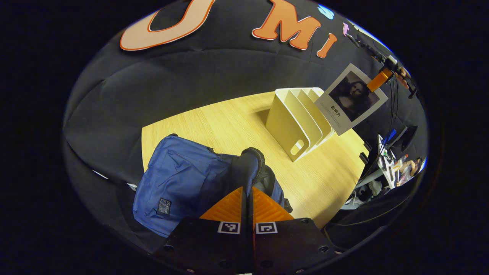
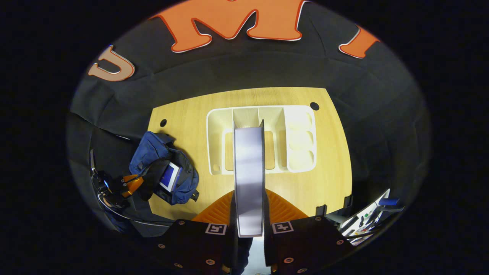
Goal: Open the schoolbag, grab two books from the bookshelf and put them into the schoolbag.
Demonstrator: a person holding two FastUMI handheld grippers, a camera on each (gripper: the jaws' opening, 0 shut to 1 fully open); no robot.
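Observation:
The blue schoolbag point(image 1: 175, 179) lies at the table's near left corner. My left gripper point(image 1: 247, 189) is shut on the dark flap point(image 1: 248, 164) at its opening and holds it up. In the right gripper view the schoolbag point(image 2: 153, 152) gapes open with one book point(image 2: 169, 176) inside, and the left gripper point(image 2: 133, 182) sits at its edge. My right gripper point(image 2: 249, 194) is shut on a second book point(image 2: 249, 168), seen edge-on above the white bookshelf point(image 2: 298, 141). From the left gripper view that book point(image 1: 351, 99) hangs over the bookshelf point(image 1: 296, 122), its portrait cover facing me.
The wooden table point(image 2: 191, 114) has two round cable holes point(image 2: 314, 105) near its far edge. Black cloth wall surrounds it. A cluttered desk point(image 1: 389, 160) with cables stands beyond the table's right side.

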